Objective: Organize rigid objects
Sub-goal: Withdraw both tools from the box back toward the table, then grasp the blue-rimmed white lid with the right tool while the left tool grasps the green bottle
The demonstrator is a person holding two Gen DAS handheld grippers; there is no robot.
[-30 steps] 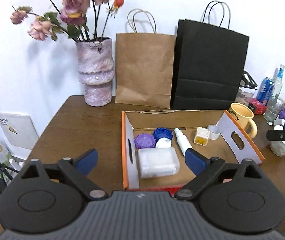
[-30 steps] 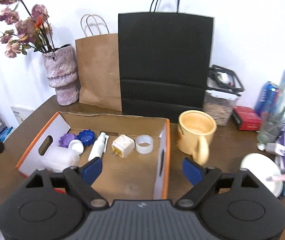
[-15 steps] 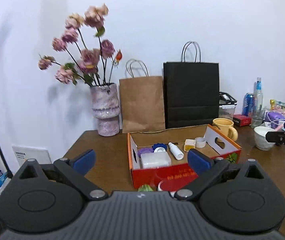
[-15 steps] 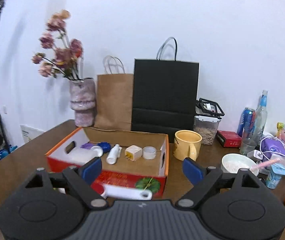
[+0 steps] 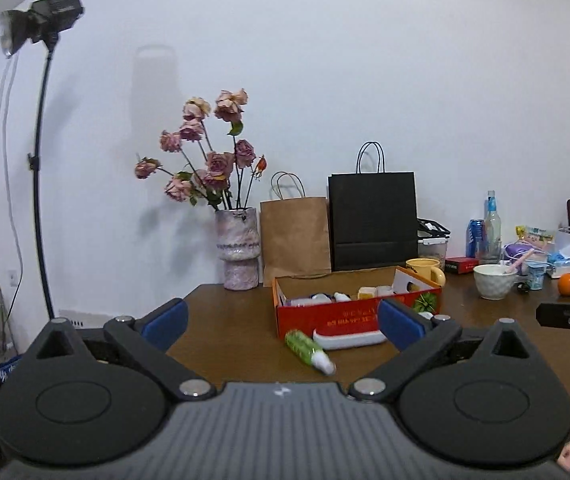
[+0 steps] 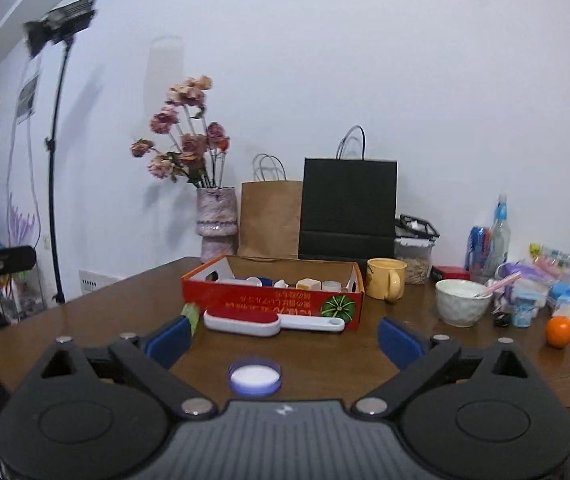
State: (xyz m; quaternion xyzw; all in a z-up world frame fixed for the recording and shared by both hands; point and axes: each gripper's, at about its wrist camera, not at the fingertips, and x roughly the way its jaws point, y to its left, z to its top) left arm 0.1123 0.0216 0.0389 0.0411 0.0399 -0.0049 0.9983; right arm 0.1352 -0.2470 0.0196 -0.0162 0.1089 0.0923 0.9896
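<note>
Rigid objects are split between two places: several already lie inside the red cardboard box (image 6: 273,300) on the wooden table (image 6: 85,320), and three remain outside it.

Inside the box, the right wrist view shows a white bottle (image 6: 281,283), a yellowish cube (image 6: 308,284), a small clear cup (image 6: 332,286) and other white and blue pieces toward its left end; their exact arrangement cannot be told over the near wall.

Outside the box:
- a red and white brush-like tool (image 6: 245,321) lies just beside the front wall;
- a green tube (image 5: 307,350) lies on its side near the box's left front corner;
- a round blue-rimmed lid (image 6: 255,376) lies well in front of the box, nearest the right gripper.

Left gripper (image 5: 281,322): jaws spread wide, having just been opening, nothing between them. Right gripper (image 6: 283,338): jaws spread wide, having just been opening, nothing held; the lid lies on the table below the gap between its fingers.

Judgement: sorting is partly complete. Three loose items appear left to place, and both grippers stand back from the box, free for the next pick.
</note>
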